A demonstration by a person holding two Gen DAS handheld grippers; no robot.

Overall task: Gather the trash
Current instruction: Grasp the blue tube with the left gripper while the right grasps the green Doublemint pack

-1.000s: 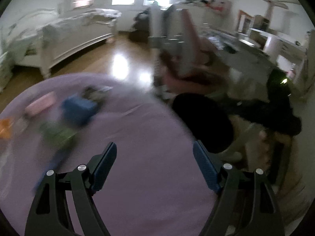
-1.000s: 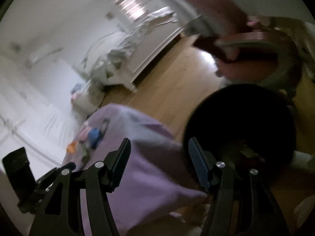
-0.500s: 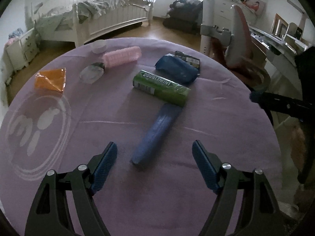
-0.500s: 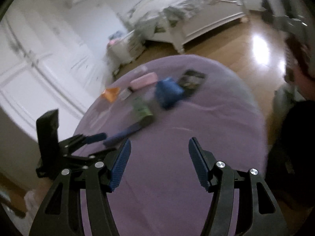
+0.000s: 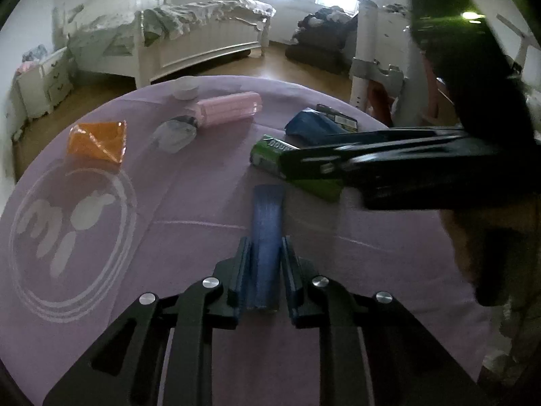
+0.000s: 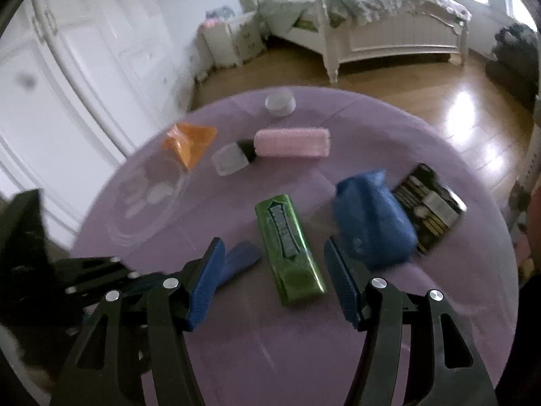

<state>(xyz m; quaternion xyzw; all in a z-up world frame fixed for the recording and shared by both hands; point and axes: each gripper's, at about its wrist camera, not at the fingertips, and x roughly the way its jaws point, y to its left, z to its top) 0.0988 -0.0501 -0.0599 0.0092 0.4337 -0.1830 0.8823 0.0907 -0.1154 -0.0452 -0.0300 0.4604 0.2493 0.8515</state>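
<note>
A round table under a purple cloth [image 5: 101, 304] holds the trash. My left gripper [image 5: 265, 253] has its jaws closing on a long dark-blue wrapper [image 5: 267, 223], and both pads press its near end as it lies on the cloth. The wrapper's far end [image 6: 238, 260] shows in the right wrist view. My right gripper [image 6: 274, 277] is open and hovers over a green gum pack [image 6: 287, 247], whose near end lies between the fingers without touching them. In the left wrist view this gripper [image 5: 304, 154] reaches in blurred from the right, across the green pack [image 5: 268, 155].
Also on the cloth are a blue pouch [image 6: 372, 223], a dark packet [image 6: 429, 206], a pink ribbed roll [image 6: 292, 142], a small clear bottle [image 6: 231, 159], an orange wrapper [image 6: 189, 142] and a white cap [image 6: 279, 103]. A white bed [image 5: 203, 40] and wood floor lie beyond.
Both views swung from the floor and a dark bin onto the table. My left gripper moved up to the blue wrapper and closed on it. My right gripper came in over the green pack.
</note>
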